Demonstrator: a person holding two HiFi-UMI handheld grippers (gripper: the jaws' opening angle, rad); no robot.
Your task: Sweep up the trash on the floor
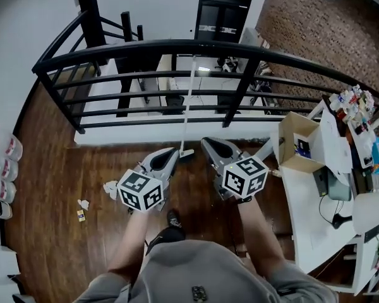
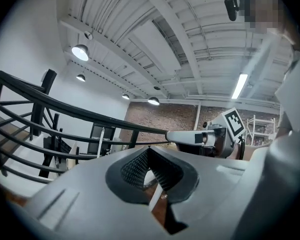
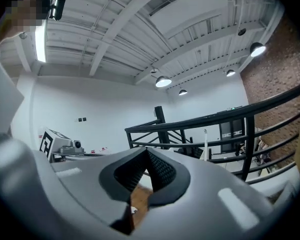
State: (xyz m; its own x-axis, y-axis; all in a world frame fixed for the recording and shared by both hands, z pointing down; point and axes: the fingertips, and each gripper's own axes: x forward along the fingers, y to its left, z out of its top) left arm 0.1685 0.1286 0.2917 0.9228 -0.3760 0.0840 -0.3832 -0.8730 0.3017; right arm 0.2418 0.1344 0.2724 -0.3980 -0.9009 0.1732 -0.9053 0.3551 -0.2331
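Down to the left of the left gripper's jaws, well apart from them, the trash is lying untouched on the wooden floor: a crumpled white scrap, a smaller white scrap further left, and a small yellow bit beside it. The left gripper's jaws are sitting closed tip to tip with nothing between them. Just ahead of both sets of jaws, roughly between the two tips, the broom is leaning against the black railing, its head resting on the floor close to the left gripper's tip and its white handle rising up past the rails. The right gripper is likewise pressing its jaws together on nothing, pointing at the railing just right of the broom. By this showing the sweeping is not under way: no tool is being held and all the litter is waiting. Taking the broom looks like the step in hand, and both pairs of jaws would need opening first. No dustpan is showing anywhere.
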